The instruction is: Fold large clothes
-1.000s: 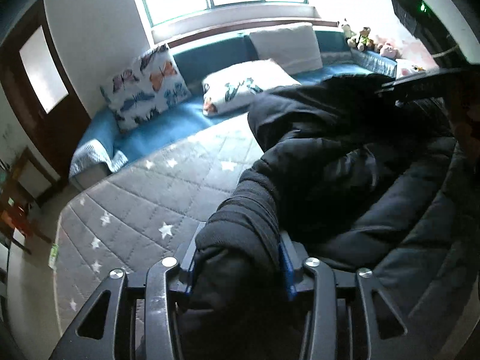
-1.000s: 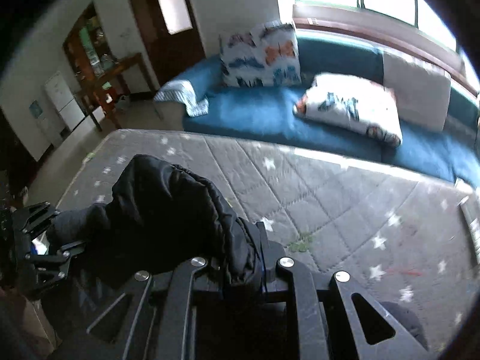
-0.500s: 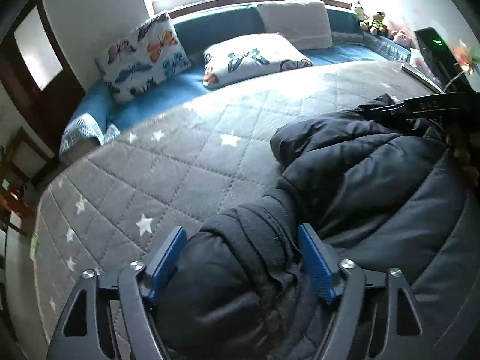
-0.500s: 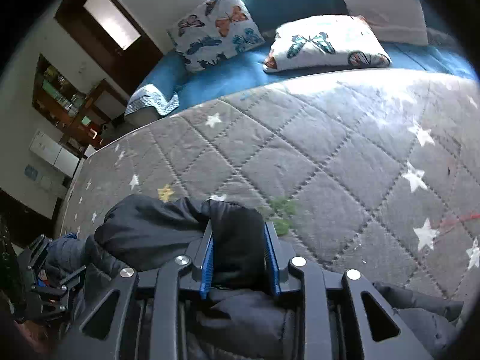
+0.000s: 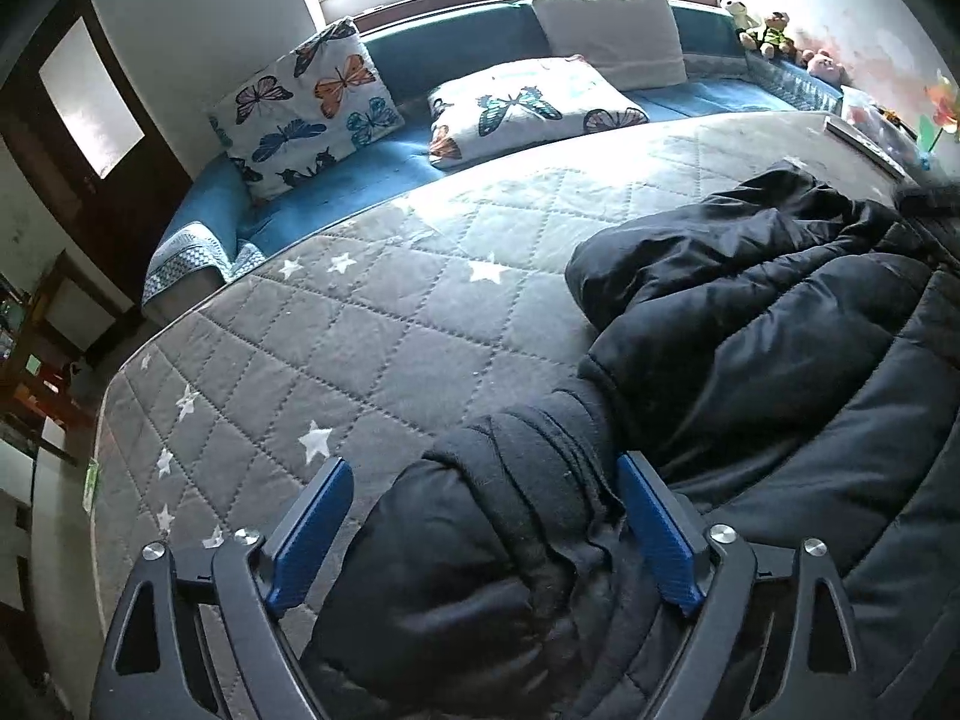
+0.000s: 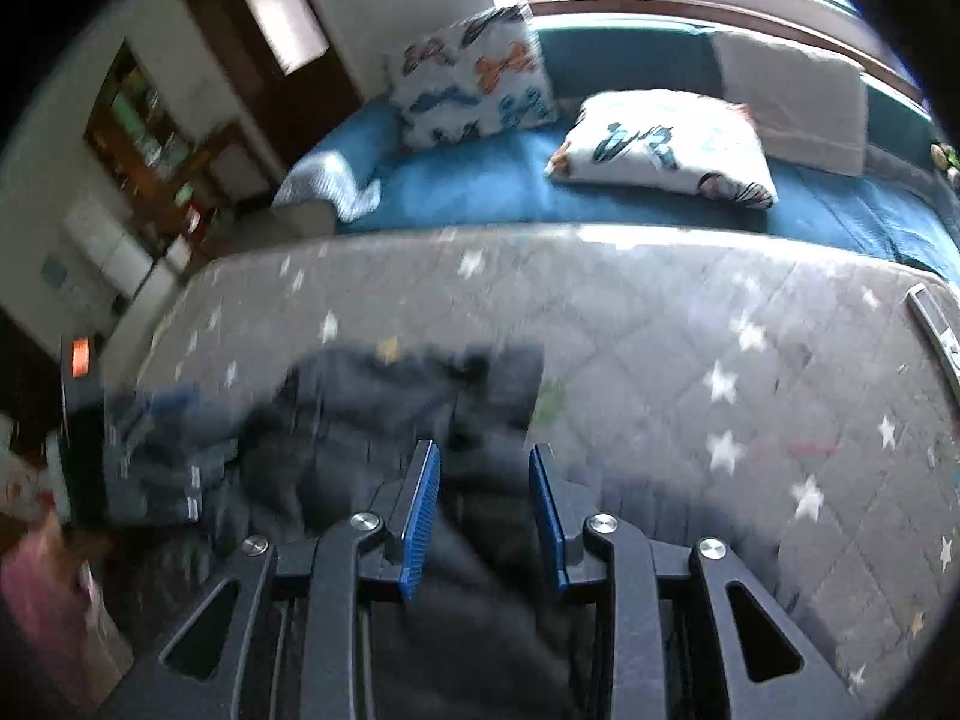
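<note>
A black puffer jacket lies bunched on the grey star-quilted mattress. My left gripper is wide open; a sleeve with a knit cuff lies loose between its blue pads, which stand apart from the fabric. In the right wrist view, which is blurred by motion, the jacket lies on the mattress. My right gripper is open, its blue pads parted over the jacket's dark fabric.
A blue daybed behind the mattress holds two butterfly pillows and a white cushion. Soft toys sit at the back right. A flat remote-like object lies near the mattress's right edge. A dark door and shelves are on the left.
Both grippers have let go of the jacket and opened. The jacket has come down from the lifted position onto the mattress. The right gripper is moving, blurring its view.
</note>
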`<control>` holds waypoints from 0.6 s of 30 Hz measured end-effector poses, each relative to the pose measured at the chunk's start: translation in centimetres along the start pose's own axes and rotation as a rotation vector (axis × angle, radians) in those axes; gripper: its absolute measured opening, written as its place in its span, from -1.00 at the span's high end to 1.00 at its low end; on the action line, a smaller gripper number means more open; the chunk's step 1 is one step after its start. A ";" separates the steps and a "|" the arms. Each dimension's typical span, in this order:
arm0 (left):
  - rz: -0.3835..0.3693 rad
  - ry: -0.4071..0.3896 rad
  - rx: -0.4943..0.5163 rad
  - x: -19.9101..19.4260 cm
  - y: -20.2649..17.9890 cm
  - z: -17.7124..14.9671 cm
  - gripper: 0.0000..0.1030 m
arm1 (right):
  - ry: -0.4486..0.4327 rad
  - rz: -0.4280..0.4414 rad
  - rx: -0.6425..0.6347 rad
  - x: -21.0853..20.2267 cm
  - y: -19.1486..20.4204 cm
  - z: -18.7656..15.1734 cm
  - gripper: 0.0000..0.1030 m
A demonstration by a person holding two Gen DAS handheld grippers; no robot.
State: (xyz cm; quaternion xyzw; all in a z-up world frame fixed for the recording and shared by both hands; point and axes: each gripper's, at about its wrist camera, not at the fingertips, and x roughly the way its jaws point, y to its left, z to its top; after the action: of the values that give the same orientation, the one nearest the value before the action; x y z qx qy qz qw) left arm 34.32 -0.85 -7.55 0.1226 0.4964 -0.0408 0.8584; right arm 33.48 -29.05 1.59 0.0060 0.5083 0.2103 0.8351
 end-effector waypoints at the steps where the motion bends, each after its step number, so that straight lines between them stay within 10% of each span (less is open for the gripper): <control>1: 0.001 0.002 0.000 0.0 0.0 0.0 -0.89 | 0.007 -0.023 -0.025 0.3 0.2 -0.5 0.34; 7: 0.005 0.015 -0.016 0.0 0.5 0.2 -0.98 | -0.003 -0.066 -0.048 3.8 -2.3 -2.5 0.65; 18: 0.034 -0.111 -0.031 -9.9 -0.8 -0.2 -0.97 | -0.039 -0.067 -0.044 0.6 0.1 -2.4 0.57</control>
State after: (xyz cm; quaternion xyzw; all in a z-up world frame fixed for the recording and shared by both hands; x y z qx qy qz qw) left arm 29.05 -2.06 0.73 0.1152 0.4462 -0.0254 0.8871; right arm 31.61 -29.21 0.00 -0.0253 0.4872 0.1931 0.8513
